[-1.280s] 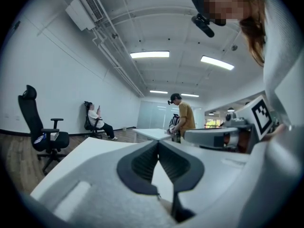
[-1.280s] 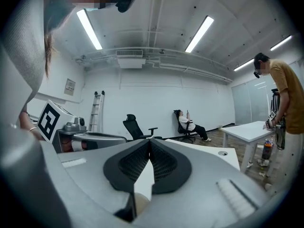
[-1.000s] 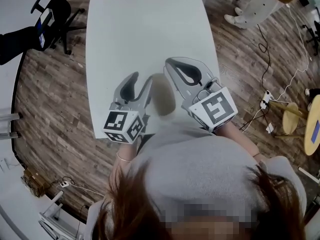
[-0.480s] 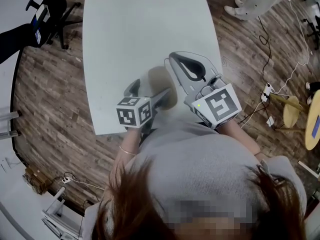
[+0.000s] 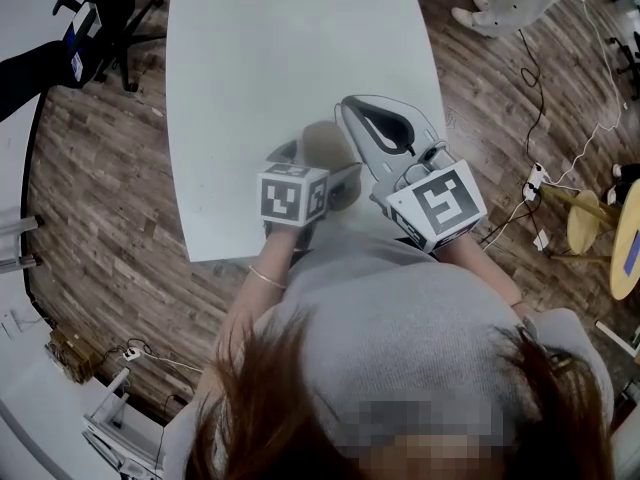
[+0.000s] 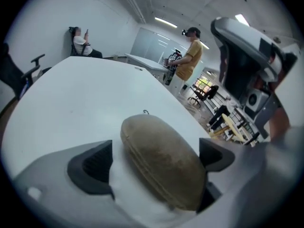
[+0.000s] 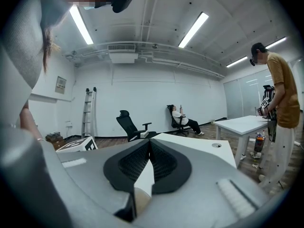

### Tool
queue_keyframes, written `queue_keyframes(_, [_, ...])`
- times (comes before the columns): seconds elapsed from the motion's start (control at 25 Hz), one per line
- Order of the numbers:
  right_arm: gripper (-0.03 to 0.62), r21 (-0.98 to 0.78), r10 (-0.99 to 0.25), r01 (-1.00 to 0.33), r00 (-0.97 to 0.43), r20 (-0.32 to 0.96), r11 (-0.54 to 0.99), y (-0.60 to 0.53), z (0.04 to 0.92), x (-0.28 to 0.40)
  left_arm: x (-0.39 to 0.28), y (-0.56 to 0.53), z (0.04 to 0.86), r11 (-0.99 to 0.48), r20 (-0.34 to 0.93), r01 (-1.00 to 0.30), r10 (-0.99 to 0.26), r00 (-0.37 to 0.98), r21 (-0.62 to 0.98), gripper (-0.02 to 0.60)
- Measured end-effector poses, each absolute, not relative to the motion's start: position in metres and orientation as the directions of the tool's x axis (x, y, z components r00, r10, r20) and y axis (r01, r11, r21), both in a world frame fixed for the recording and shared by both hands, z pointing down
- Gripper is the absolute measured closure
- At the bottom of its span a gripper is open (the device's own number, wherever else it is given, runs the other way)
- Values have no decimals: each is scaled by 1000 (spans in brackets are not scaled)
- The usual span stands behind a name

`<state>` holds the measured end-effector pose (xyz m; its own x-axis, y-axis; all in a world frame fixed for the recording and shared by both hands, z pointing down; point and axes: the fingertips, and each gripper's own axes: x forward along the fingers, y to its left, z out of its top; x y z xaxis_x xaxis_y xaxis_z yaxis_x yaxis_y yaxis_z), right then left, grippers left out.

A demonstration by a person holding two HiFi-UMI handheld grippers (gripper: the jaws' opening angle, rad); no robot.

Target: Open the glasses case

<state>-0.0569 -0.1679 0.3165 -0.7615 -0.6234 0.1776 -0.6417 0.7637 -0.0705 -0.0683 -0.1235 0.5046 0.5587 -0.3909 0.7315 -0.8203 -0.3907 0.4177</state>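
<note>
**White desk, glasses case inside the left tool**

Wood-plank floor surrounds the white desk [image 5: 260,58], and a black office chair [image 5: 110,18] stands off its far left corner.

Near the desk's front edge, the left tool [image 5: 318,163] is wide. In the left gripper view its two dark pads [image 6: 90,167] stand well apart, one on each side of the glasses case [image 6: 159,165]. The case is a closed, brown, rounded shell lying flat on the desk. There is a bare gap beside the left pad, and the case's other flank sits right up against the right pad.

Just to the right, the right tool [image 5: 350,108] hangs over the desk beside the case. Its ribbed black jaws are pressed together at the tips with nothing between them.
</note>
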Motion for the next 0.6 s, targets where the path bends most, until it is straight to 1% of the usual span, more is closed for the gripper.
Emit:
queue_keyframes(0.12, [590, -70, -626, -645, -759, 179, 761, -169, 317, -57, -55, -132, 504, -451, 754, -812, -366, 546, 369, 25])
queue_keyframes(0.4, [590, -77, -631, -651, -754, 183, 755, -171, 319, -52, -38, -129, 521, -415, 811, -813, -244, 531, 407, 26])
queue_keyframes(0.48, [591, -78, -629, -649, -756, 182, 757, -171, 319, -52, -31, -124, 521, -417, 802, -790, -202, 563, 450, 32])
queue_keyframes(0.56, [589, -77, -628, -647, -758, 179, 759, -170, 319, -52, -18, -120, 516, -423, 751, -734, -165, 639, 532, 129])
queue_keyframes(0.6, [589, -76, -628, -646, -758, 177, 759, -170, 319, -53, -13, -118, 514, -430, 725, -706, -154, 672, 563, 166])
